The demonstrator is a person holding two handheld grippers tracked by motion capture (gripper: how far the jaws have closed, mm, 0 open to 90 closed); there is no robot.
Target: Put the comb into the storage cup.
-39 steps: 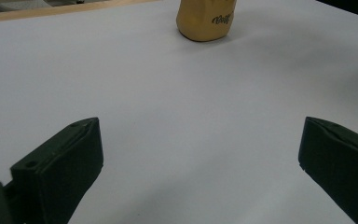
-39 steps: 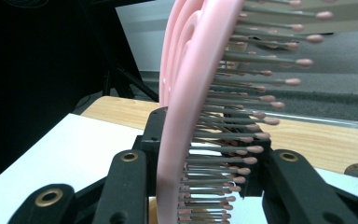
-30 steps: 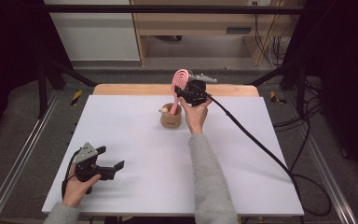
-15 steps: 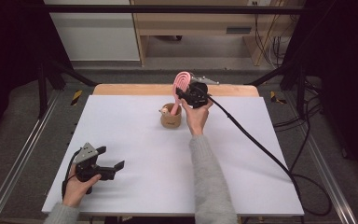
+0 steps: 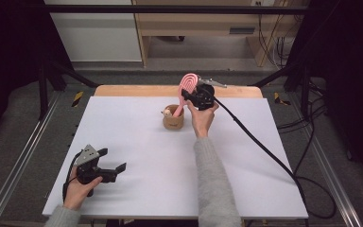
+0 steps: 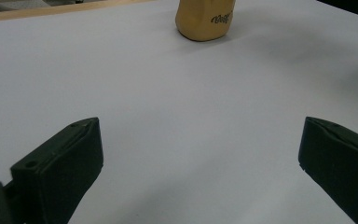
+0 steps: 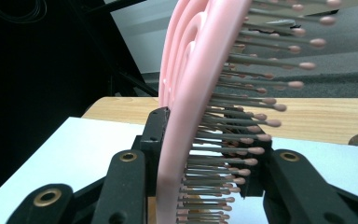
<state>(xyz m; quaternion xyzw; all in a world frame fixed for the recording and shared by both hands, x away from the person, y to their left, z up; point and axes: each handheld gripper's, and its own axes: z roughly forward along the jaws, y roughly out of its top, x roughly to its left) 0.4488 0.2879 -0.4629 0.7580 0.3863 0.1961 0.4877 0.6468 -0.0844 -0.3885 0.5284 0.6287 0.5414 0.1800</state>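
The right gripper sits just above the centre of the high view, clamped on a pink hairbrush. In the right gripper view its two black jaws press the brush from both sides: one against the smooth pink back, the other against the bristle side, where rows of thin pins with rounded tips stick out toward the right of the frame. The brush head rises steeply, nearly upright, and leans a little toward the upper right of that frame. In the high view the brush head stands above the gripper, and its handle runs down and to the left into a small tan cup that stands on the white table just left of the hand. Something pale lies at the cup's rim; what it is cannot be told. A black cable trails from the gripper toward the lower right of the frame.

The left gripper rests low at the lower left of the high view, held in the person's hand at the near edge of the table, well apart from the cup. Its jaws stand wide apart with nothing between them; in the left gripper view they frame bare white tabletop, and the tan cup sits at the top centre of that frame.
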